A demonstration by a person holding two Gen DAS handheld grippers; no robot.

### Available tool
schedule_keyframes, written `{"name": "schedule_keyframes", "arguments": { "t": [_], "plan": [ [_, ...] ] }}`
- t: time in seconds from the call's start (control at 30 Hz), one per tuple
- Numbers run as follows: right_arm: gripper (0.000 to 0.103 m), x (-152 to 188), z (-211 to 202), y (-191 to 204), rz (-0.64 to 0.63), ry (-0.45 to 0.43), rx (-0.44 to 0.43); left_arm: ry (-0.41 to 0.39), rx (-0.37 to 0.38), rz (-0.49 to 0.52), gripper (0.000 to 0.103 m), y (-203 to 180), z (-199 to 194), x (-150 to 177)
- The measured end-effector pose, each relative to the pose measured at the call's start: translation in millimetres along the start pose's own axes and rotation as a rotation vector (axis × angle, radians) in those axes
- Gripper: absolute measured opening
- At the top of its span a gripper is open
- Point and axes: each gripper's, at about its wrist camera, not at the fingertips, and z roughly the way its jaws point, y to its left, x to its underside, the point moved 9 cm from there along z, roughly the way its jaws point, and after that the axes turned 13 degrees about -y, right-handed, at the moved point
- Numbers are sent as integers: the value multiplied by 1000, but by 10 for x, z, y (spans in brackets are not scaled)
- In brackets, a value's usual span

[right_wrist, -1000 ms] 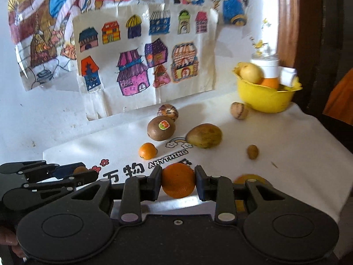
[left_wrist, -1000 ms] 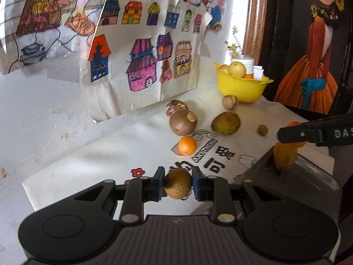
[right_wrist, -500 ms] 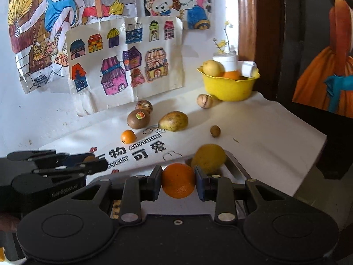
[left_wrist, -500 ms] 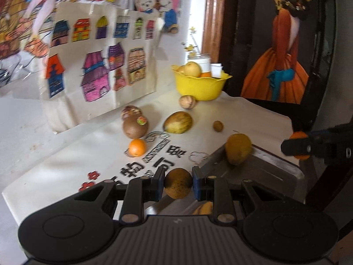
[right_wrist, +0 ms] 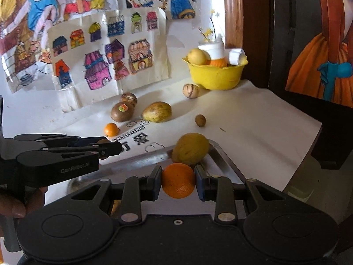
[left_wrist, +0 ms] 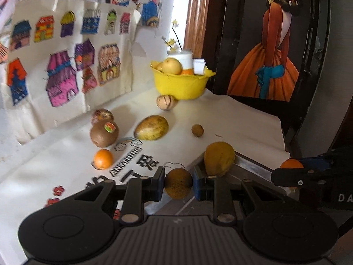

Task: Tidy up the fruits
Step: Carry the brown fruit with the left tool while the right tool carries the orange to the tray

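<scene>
1. above the near edge of a cloth-covered table (left_wrist: 242, 119), the left gripper (left_wrist: 178, 186) is clenched on a small brown speckled fruit (left_wrist: 178, 183), pinned between its two blue pads.
2. to its right, the right gripper (right_wrist: 178, 183) is clamped on an orange (right_wrist: 178, 180), the pads pressing both sides of it; in the left wrist view the same orange peeks out above that gripper's black fingers.
3. both held fruits hang over a metal tray (right_wrist: 222, 159) at the table's front edge, where a yellow mango (right_wrist: 190, 148) leans against the far rim.
4. loose on the white cloth beyond the tray lie a small tangerine (left_wrist: 103, 159), a stickered kiwi (left_wrist: 104, 133) with a mottled round fruit (left_wrist: 102, 115) just behind it, a green-yellow mango (left_wrist: 151, 127) and a small brown nut-like fruit (left_wrist: 197, 130).
5. a striped pale fruit (left_wrist: 166, 102) sits touching the foot of a yellow bowl (left_wrist: 181, 86) at the back, which holds a pear, an orange piece and white containers.
6. children's coloured drawings of houses (right_wrist: 103, 59) hang on the wall behind; a painting of a figure in an orange dress (left_wrist: 269, 50) stands at right.
7. part of a person's hand (right_wrist: 13, 203) shows at the left edge of the right wrist view, gripping the left tool's handle.
</scene>
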Motion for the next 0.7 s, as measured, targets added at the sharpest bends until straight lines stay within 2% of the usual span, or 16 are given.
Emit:
{"name": "schedule_keyframes", "arguments": {
  "t": [0.33,0.7],
  "plan": [
    [33,250,383,-243,20,72,9,66,19,-3,28,-88,321,178],
    [33,370,650,-320,4,108,10,124,18,8,28,-141,534,325]
  ]
}}
